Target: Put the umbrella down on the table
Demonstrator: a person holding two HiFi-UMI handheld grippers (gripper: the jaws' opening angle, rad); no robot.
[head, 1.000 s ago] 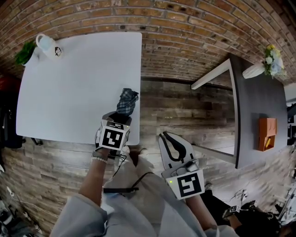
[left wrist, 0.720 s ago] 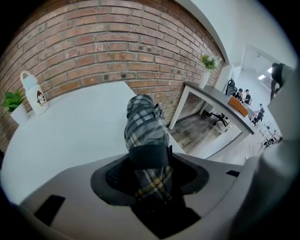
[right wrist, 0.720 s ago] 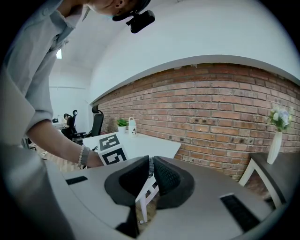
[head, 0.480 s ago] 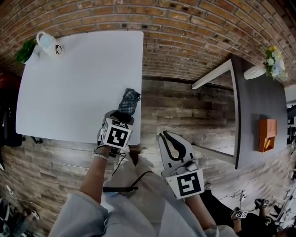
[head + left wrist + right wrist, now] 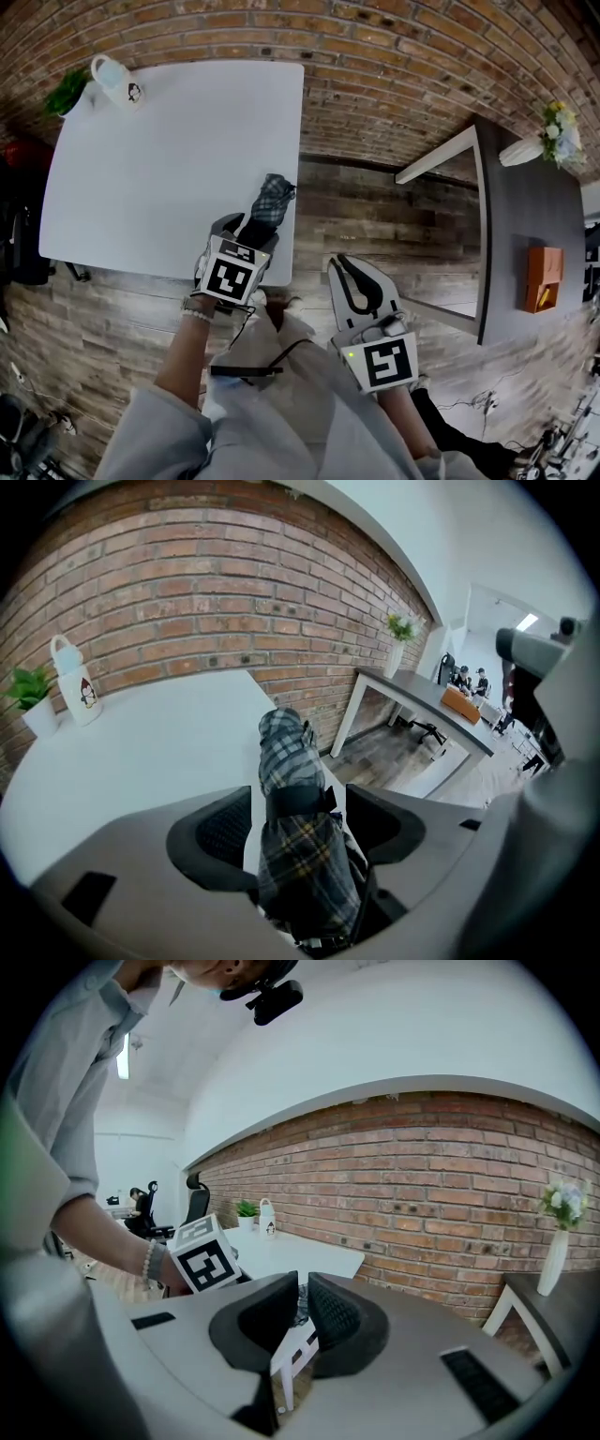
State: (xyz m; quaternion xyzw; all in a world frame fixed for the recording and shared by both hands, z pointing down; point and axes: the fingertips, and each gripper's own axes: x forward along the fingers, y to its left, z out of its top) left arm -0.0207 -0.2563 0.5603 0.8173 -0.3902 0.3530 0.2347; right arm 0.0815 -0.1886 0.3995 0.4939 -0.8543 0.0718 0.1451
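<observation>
We hold the left tongs point(image 5: 247, 231) over the near right corner of the square white bench point(image 5: 141, 169), tilted downward. Their jaws are opening. The folded plaid umbrella in grey, blue and yellow fabric point(image 5: 291, 761) is between them. A gap shows on each side between pad and cloth, so the pads do not press on it. A black strap point(image 5: 298, 801) wraps around the umbrella's middle, level with the jaw tips. The far end of the umbrella points away from us and lies along the bench's right edge, apparently resting on the top. The end nearest us is hidden low between the jaws.

The right tongs point(image 5: 302, 1305) hover off the bench, above the wooden plank floor point(image 5: 375, 225) to the right of the bench. Their jaws are together, with only a thin slit between the pads and nothing in it.

At the far left corner of the bench stands a white jug with a handle and a small cartoon print point(image 5: 117, 82). A small green potted plant point(image 5: 67, 91) is just beside it. A red brick wall point(image 5: 394, 75) runs behind the bench. Well apart to the right is a dark grey desk on white legs point(image 5: 530, 234). It carries a white vase of flowers point(image 5: 553, 131) at its far end and an orange box point(image 5: 542, 275) nearer us.
</observation>
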